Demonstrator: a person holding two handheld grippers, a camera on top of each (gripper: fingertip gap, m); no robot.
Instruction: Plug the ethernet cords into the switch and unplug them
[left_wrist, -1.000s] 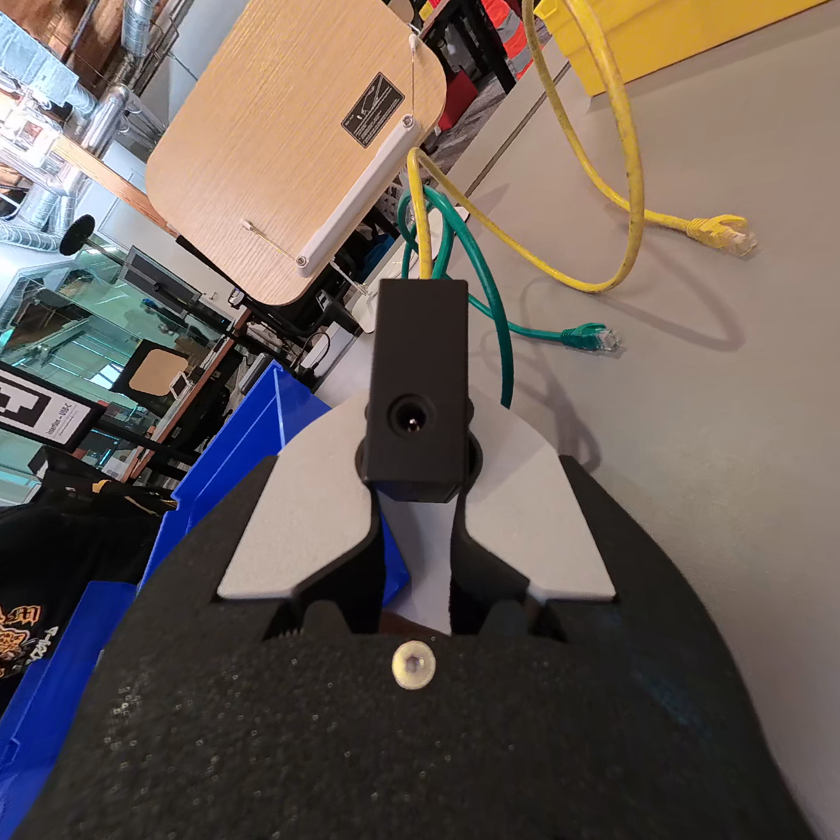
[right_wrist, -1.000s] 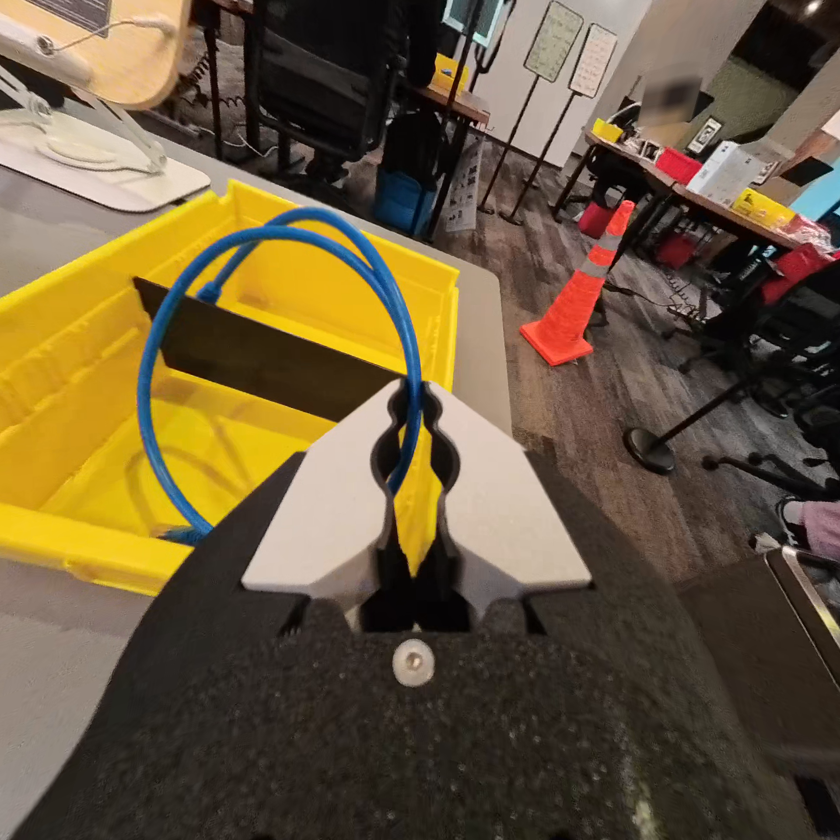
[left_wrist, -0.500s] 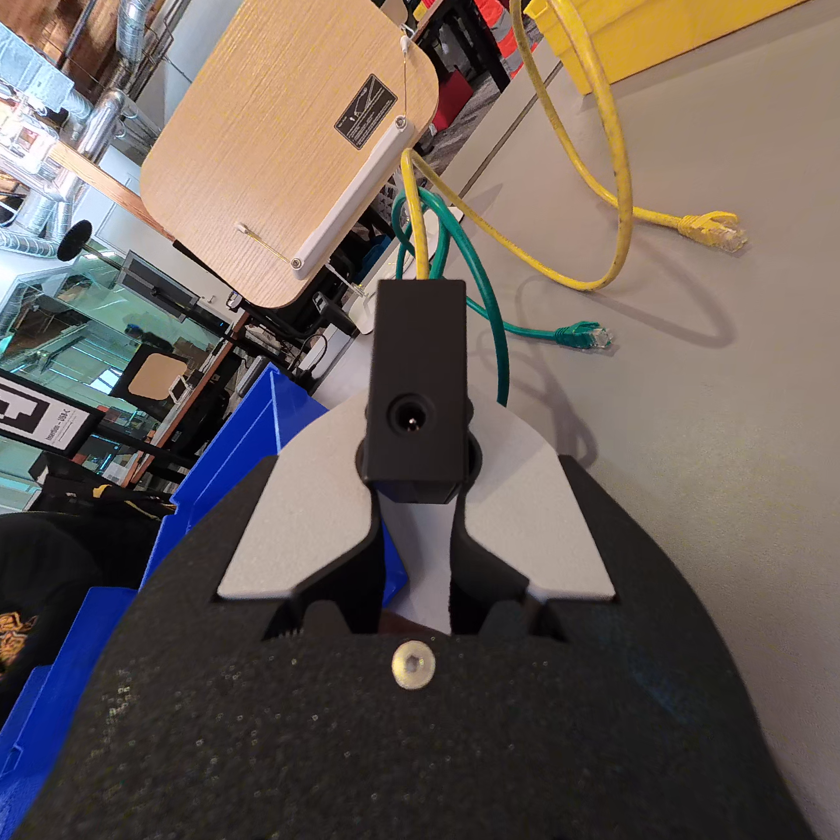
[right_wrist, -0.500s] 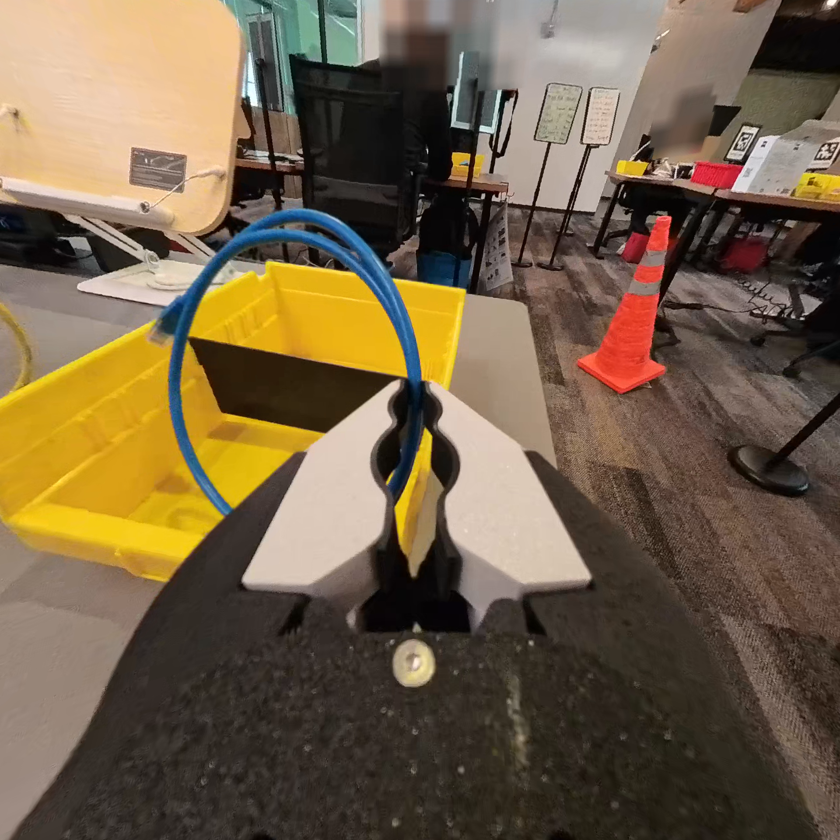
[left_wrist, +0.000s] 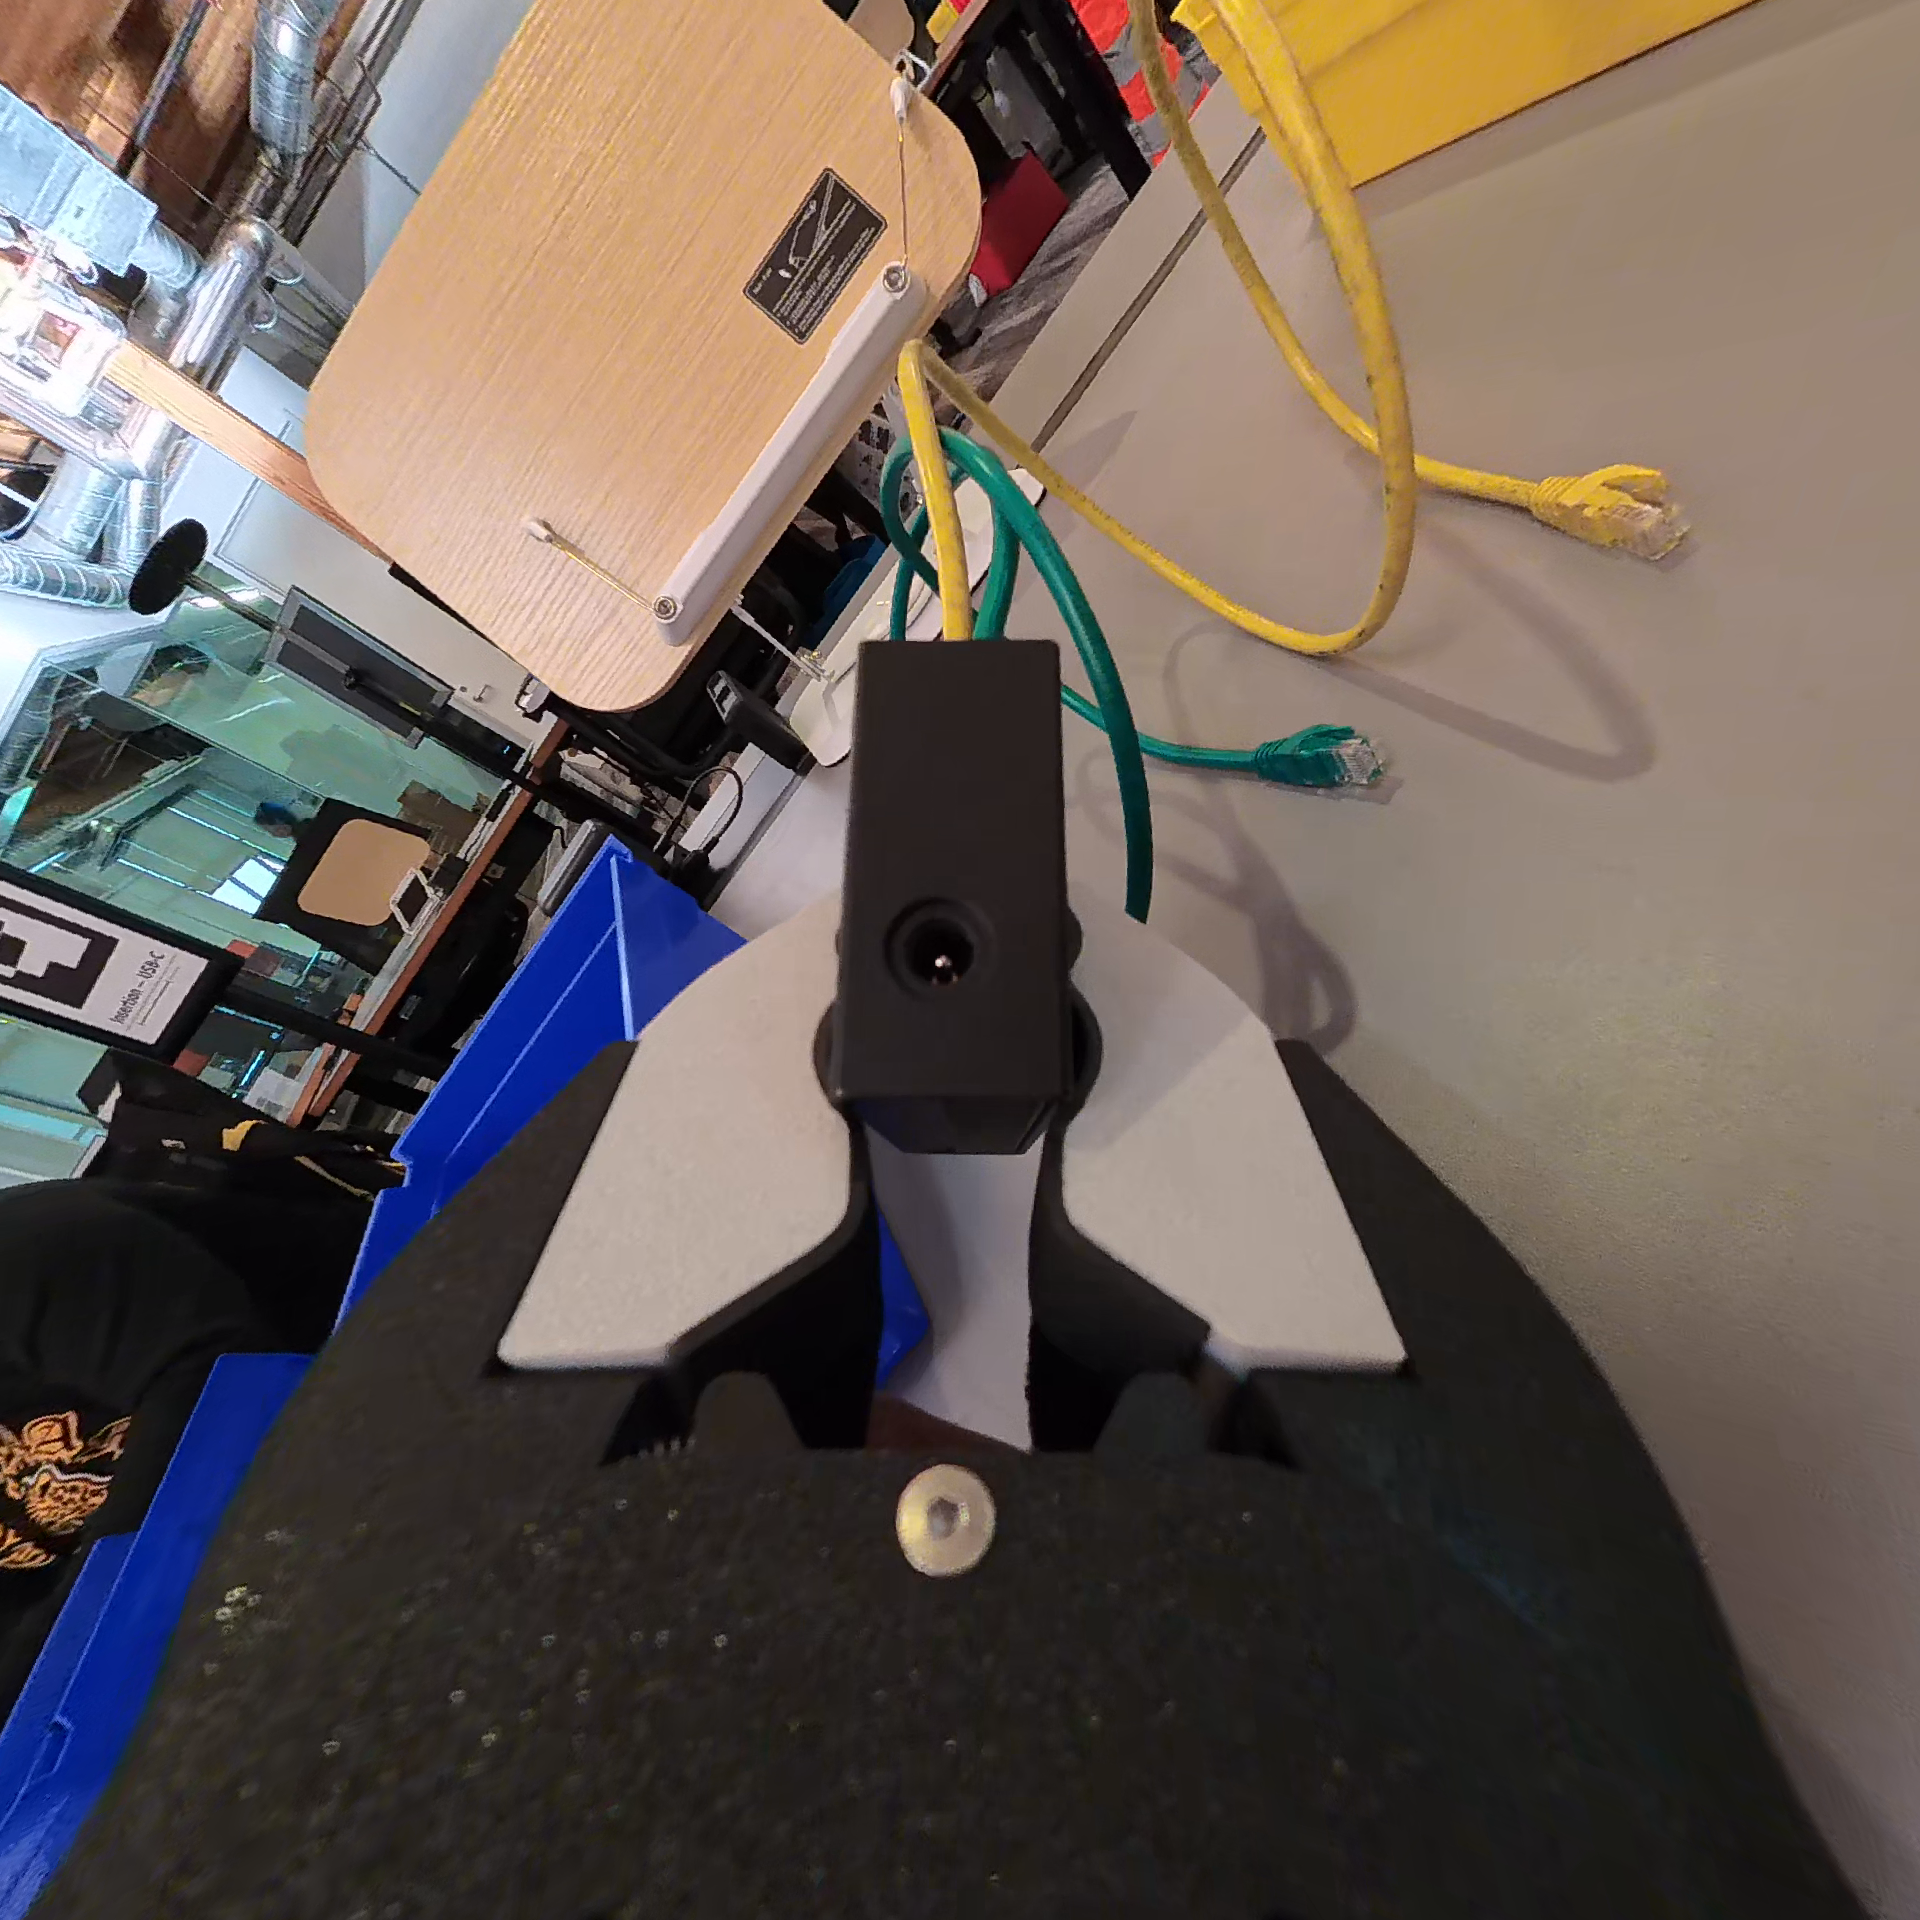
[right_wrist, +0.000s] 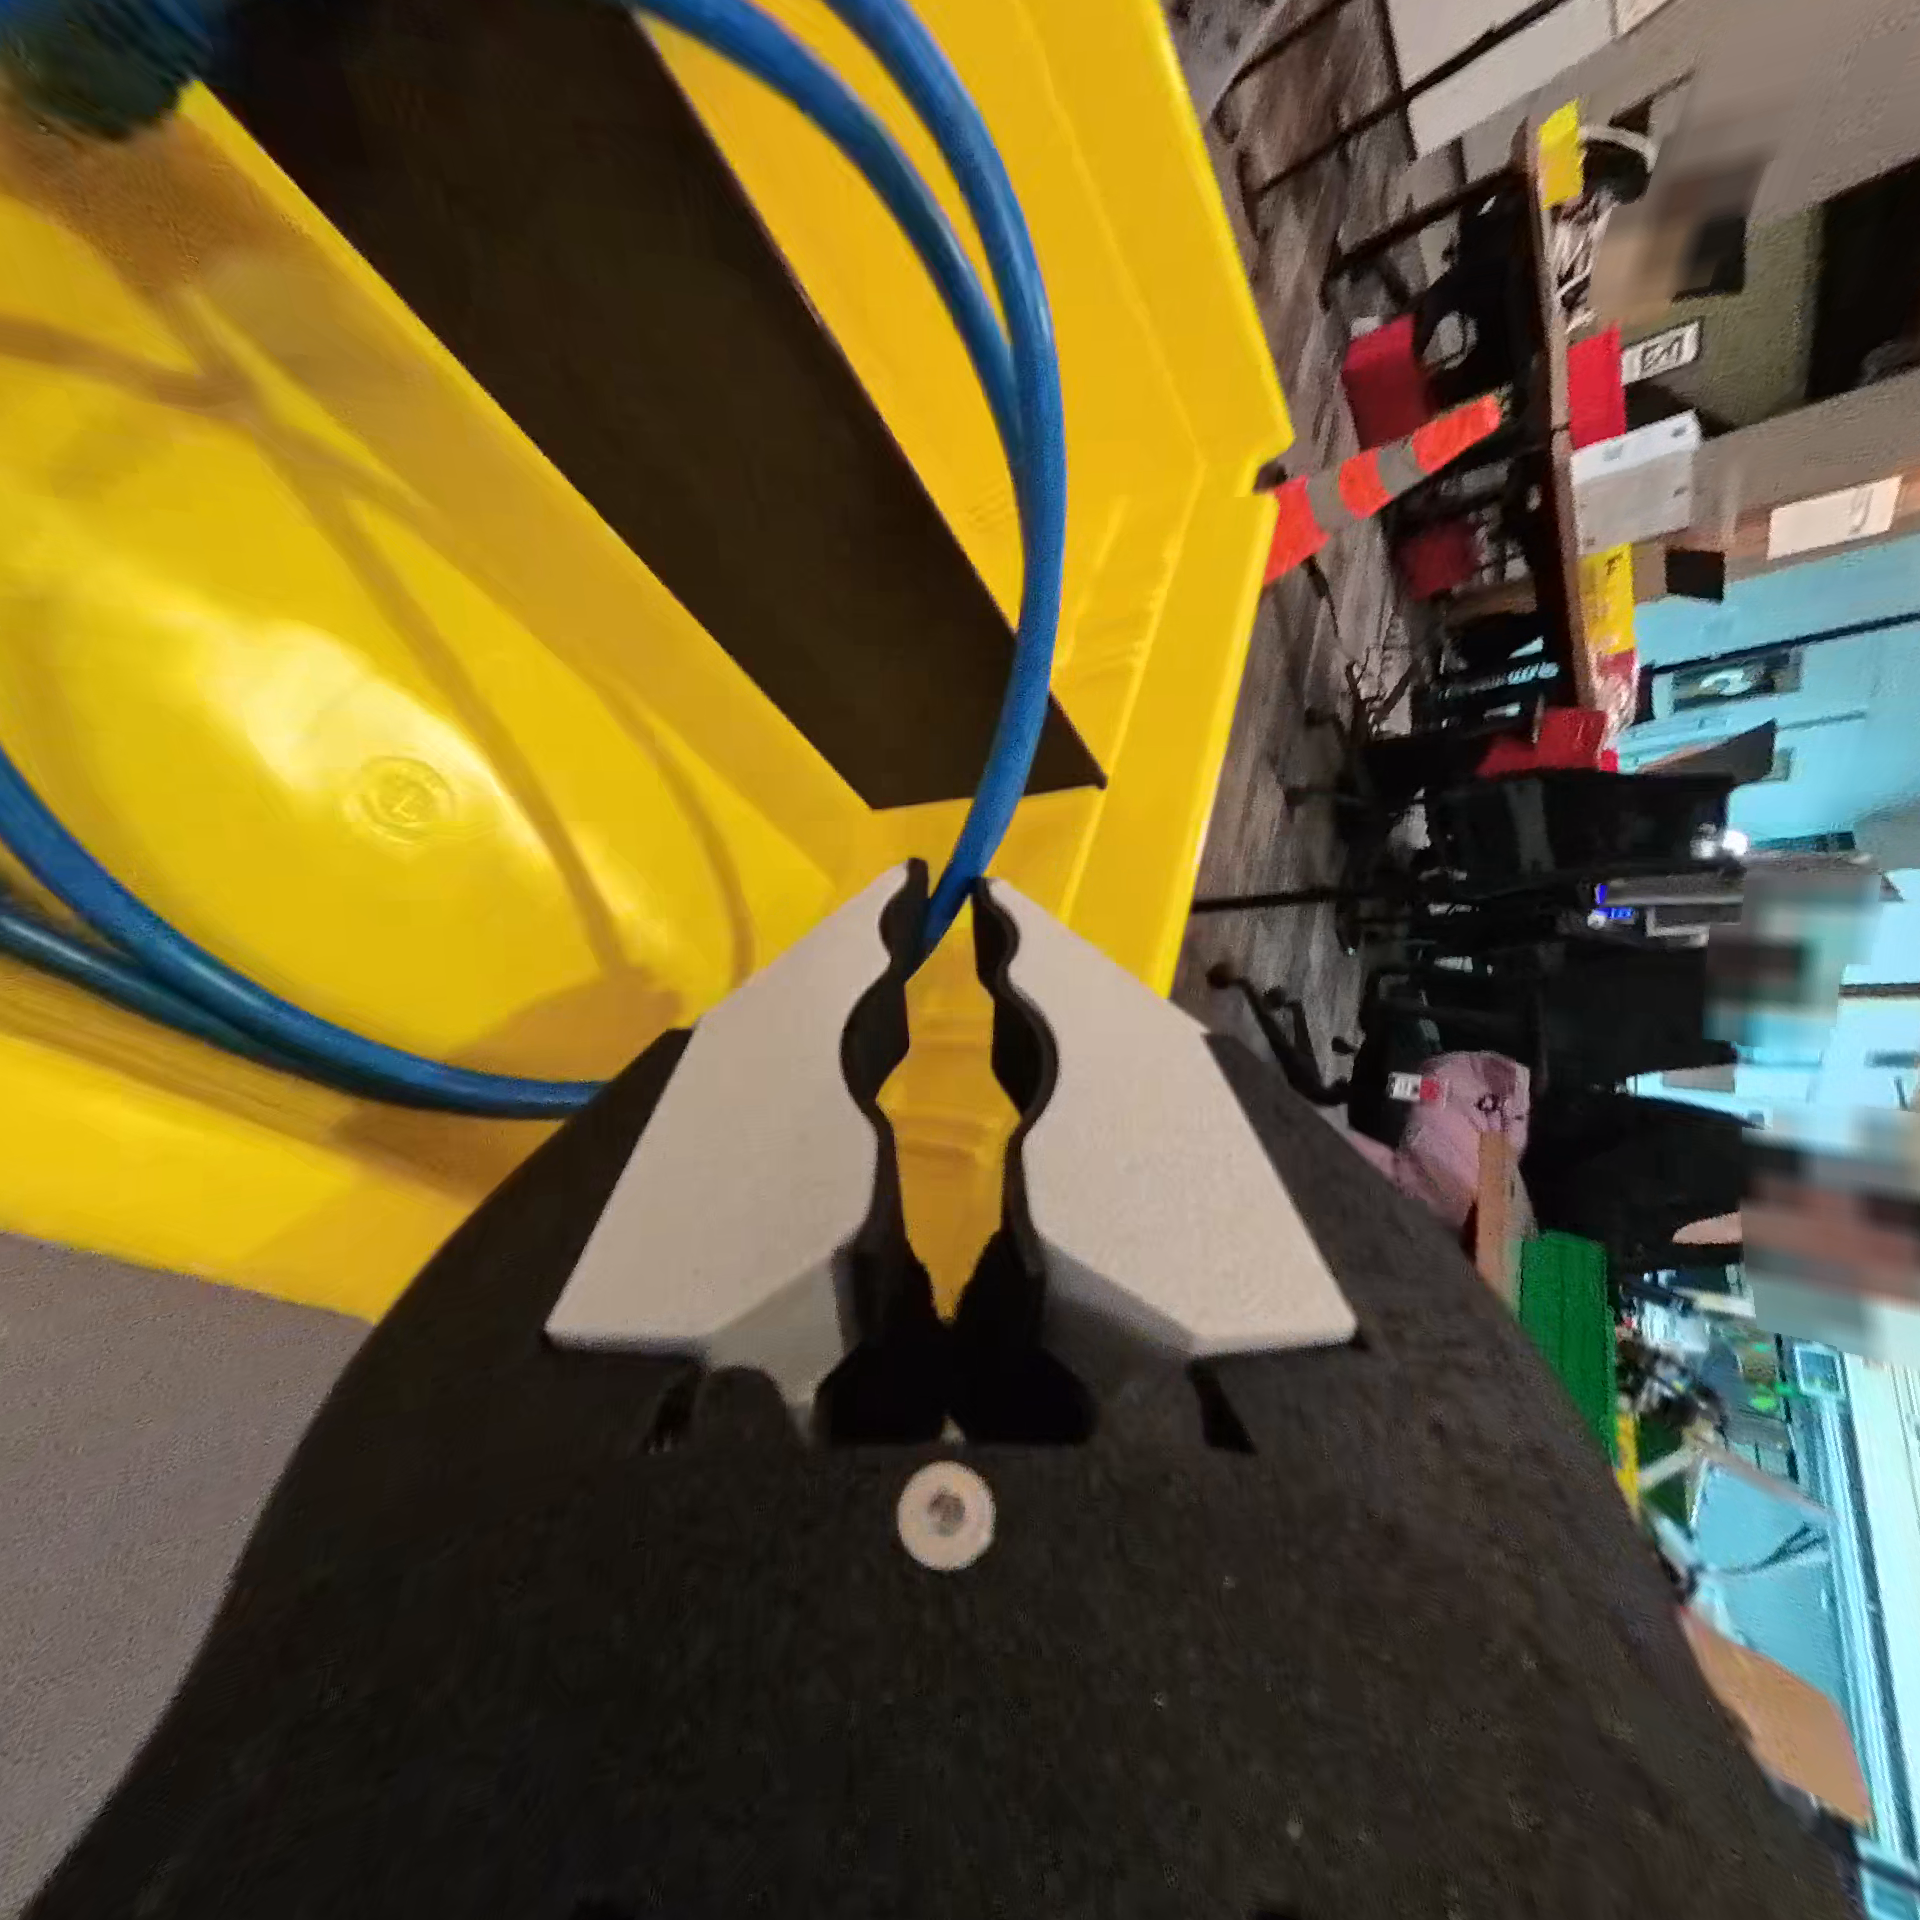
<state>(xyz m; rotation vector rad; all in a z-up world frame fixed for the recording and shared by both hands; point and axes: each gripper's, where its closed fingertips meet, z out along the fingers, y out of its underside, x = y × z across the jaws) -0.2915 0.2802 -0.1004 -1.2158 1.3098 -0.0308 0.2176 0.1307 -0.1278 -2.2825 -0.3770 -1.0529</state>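
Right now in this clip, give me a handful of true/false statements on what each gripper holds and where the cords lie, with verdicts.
1. The left gripper is shut on the black switch. True.
2. The right gripper pinches a green cord. False: it pinches the blue cord.
3. The yellow cord and green cord run into the switch's far end. True.
4. The green cord's free plug hangs in the air. False: it lies on the grey table.
5. The blue cord loops over a blue bin. False: over the yellow bin.
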